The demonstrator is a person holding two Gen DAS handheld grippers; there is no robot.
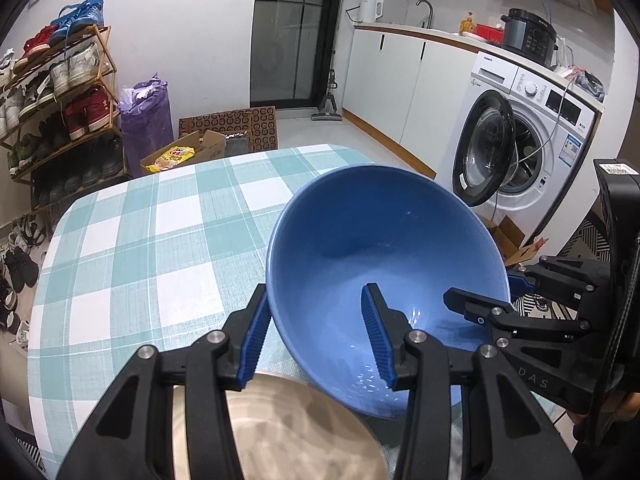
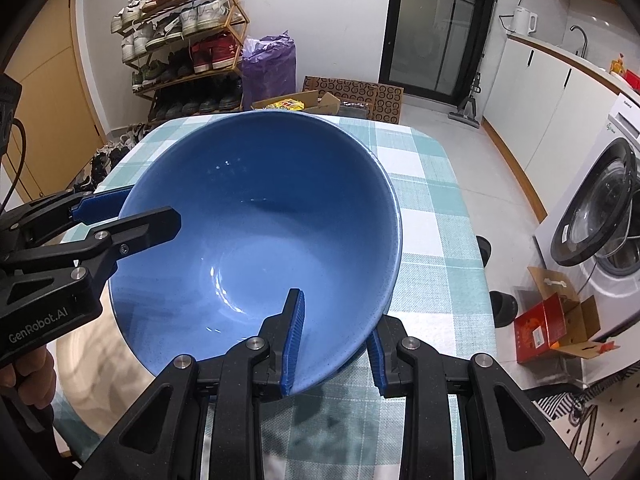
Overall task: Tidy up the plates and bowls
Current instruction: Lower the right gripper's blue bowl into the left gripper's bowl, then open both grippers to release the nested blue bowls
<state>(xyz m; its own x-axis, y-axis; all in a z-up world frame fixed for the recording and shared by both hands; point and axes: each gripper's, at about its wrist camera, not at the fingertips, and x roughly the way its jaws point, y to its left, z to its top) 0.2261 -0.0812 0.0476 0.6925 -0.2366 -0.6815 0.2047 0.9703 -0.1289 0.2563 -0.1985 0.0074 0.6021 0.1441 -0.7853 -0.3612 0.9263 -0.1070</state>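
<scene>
- Left wrist view: the left gripper (image 1: 316,336) straddles the near wall of a blue bowl (image 1: 360,240), one blue-padded finger outside on the left, the other inside the bowl. The outer pad lies against the wall; the inner one stands a little off it, so I cannot tell whether the grip is tight.
- The bowl is tilted, its opening turned toward the camera, and it hangs above the checked tablecloth (image 1: 140,240).
- Under the gripper, at the bottom edge, lies a beige plate (image 1: 304,432), blurred.
- From the right, the right gripper (image 1: 492,294) reaches the bowl's far rim, one black finger inside, a blue pad just behind the rim outside.
- Beyond the table stand a shoe rack (image 1: 60,92) and a washing machine (image 1: 532,140) with its door open.

- Right wrist view: the right gripper (image 2: 334,340) straddles the bowl's (image 2: 260,208) near rim, one finger inside, the other outside and partly hidden below the rim; both sit close to the wall.
- The left gripper (image 2: 132,216) comes in from the left, with one finger over the rim inside, the other outside.
- The bowl is held above the tablecloth (image 2: 432,240), and the beige plate (image 2: 100,360) shows low left beneath it.
</scene>
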